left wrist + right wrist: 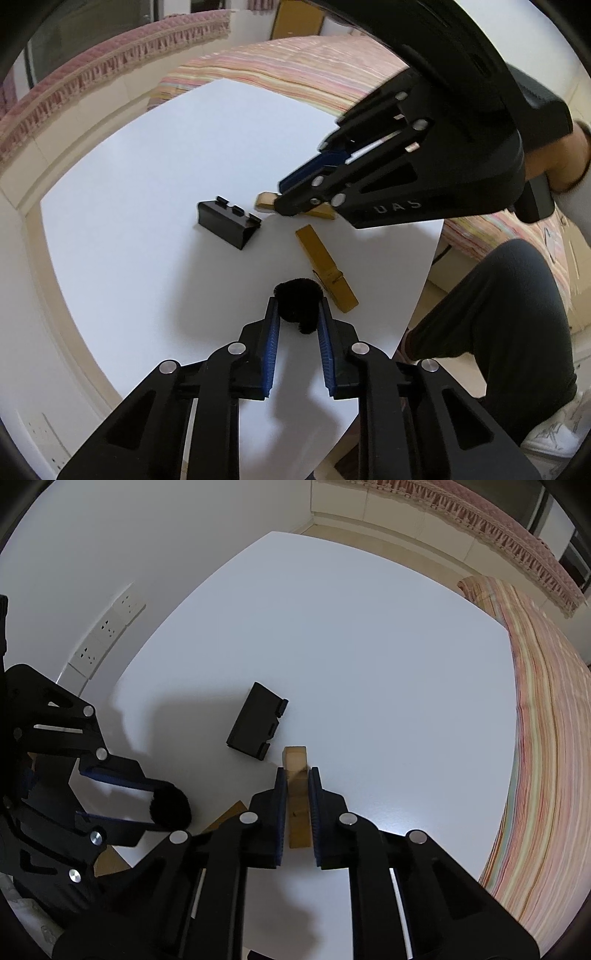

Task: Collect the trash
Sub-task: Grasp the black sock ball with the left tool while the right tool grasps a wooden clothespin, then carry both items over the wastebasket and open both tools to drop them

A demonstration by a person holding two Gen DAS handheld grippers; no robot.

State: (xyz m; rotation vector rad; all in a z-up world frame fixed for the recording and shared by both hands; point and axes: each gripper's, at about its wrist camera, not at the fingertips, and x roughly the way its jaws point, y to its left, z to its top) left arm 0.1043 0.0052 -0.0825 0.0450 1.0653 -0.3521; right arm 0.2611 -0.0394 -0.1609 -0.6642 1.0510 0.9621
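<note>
A: We have both grippers down on the white table. Our left gripper is clenched on the black fluffy ball, near the table's near edge. It looks soft and very light, so it squashes between the pads; we judge a hold across its middle is enough.

B: And our right gripper grips the wooden clothespin by its two long sides, around the middle of the table. The wood is stiff and light, probably not slippery against the blue pads.

A: The second clothespin lies loose just beside the ball. The black clip sits apart, toward the table's far side; it seems hard, perhaps smooth.

B: A bin or a bag for the trash? We see none in either view, so we cannot say what it holds.
</note>
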